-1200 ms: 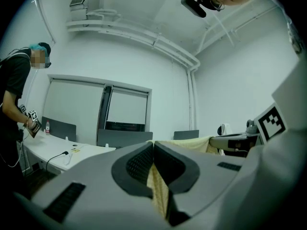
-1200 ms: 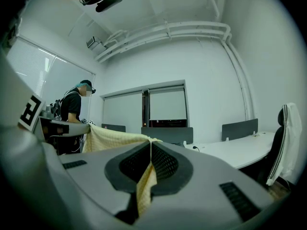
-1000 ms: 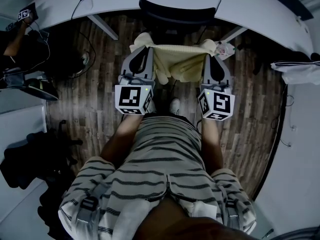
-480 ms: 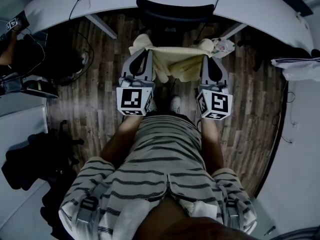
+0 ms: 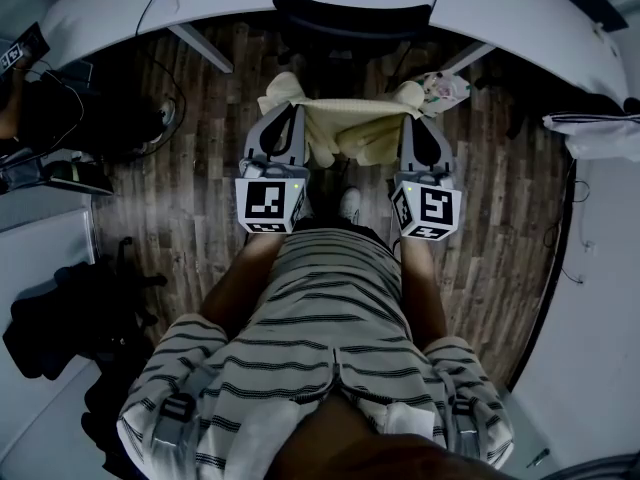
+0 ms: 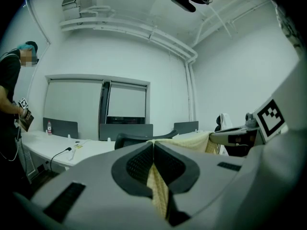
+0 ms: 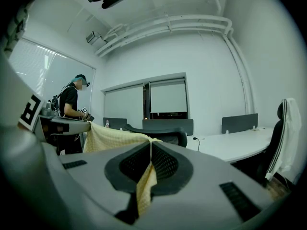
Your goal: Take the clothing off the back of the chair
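Left gripper [image 5: 284, 106] and right gripper [image 5: 414, 115] each pinch a top corner of the yellow shirt [image 5: 352, 123]. It looks light and floppy, so the corners seem fine.

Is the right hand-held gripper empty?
No: the right gripper view shows the right hand-held gripper with its jaws shut on a fold of the yellow clothing.

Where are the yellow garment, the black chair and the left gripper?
yellow garment [image 5: 352, 118], head view, its middle stretch.
black chair [image 5: 350, 16], head view, top of the backrest.
left gripper [image 6: 153, 144], left gripper view, where its jaws pinch the garment.
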Demonstrator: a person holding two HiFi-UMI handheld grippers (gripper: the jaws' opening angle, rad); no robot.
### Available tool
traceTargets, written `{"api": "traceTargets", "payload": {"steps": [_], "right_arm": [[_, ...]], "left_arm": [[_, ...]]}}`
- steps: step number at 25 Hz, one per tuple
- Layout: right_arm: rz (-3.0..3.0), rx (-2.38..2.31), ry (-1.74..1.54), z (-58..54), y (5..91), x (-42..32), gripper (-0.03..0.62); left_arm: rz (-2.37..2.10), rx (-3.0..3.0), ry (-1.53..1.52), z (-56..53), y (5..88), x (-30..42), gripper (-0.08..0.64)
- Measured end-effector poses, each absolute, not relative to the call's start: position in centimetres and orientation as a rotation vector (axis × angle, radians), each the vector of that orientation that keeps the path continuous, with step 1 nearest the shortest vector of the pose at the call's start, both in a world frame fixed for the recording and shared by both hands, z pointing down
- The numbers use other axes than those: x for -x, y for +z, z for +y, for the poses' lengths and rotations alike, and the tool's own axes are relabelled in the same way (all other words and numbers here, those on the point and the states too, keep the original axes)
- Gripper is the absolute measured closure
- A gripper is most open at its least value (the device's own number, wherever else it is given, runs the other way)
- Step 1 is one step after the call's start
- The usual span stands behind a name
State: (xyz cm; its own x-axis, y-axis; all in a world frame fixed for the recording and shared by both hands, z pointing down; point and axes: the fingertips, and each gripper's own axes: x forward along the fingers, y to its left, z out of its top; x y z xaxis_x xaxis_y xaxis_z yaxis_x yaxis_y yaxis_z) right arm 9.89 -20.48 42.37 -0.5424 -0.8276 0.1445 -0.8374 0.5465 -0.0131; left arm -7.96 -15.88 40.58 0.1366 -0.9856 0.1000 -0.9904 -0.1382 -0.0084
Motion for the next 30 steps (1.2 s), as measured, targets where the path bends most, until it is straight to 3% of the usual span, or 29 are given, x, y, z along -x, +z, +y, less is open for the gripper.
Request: {"api": "traceTargets", "payload": {"steps": [30], "right_arm": [[-2.612, -1.470, 0.177, -19.4, 44.9, -10.0, 0.569]], "left_arm": [[-1.993, -2.341, 0.173, -15.1, 42.3, 7.5, 0.535]]}}
